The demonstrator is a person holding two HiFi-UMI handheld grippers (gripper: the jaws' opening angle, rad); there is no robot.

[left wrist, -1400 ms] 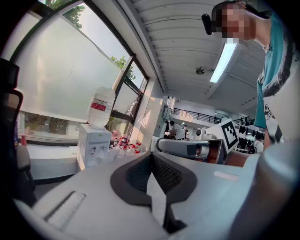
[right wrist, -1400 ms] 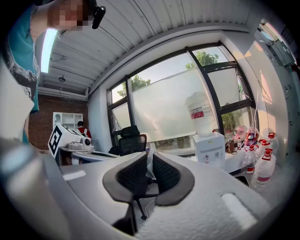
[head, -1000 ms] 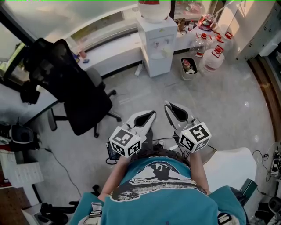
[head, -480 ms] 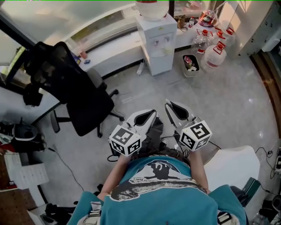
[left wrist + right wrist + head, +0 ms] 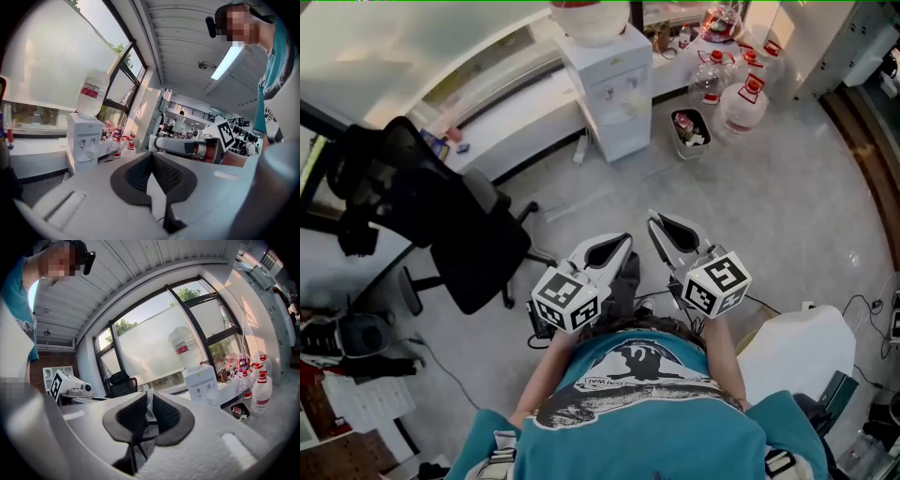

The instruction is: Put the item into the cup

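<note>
No cup and no item to put in one shows in any view. In the head view both grippers are held close to the person's chest, over the grey floor. The left gripper points up and to the right with its jaws together. Beside it, the right gripper points up and to the left, jaws together too. From the left gripper view, the left gripper has its black pads meeting at the tips, with nothing between them. The right gripper looks the same, with only a thin slit between the pads.
A black office chair stands on the floor to the left. A white water dispenser stands ahead against a white counter, with large water bottles and a small bin to its right. A white seat is at lower right.
The head view has swung, so the chair, dispenser and bottles sit further left and higher in the picture. Both grippers keep their pose and stay shut.
</note>
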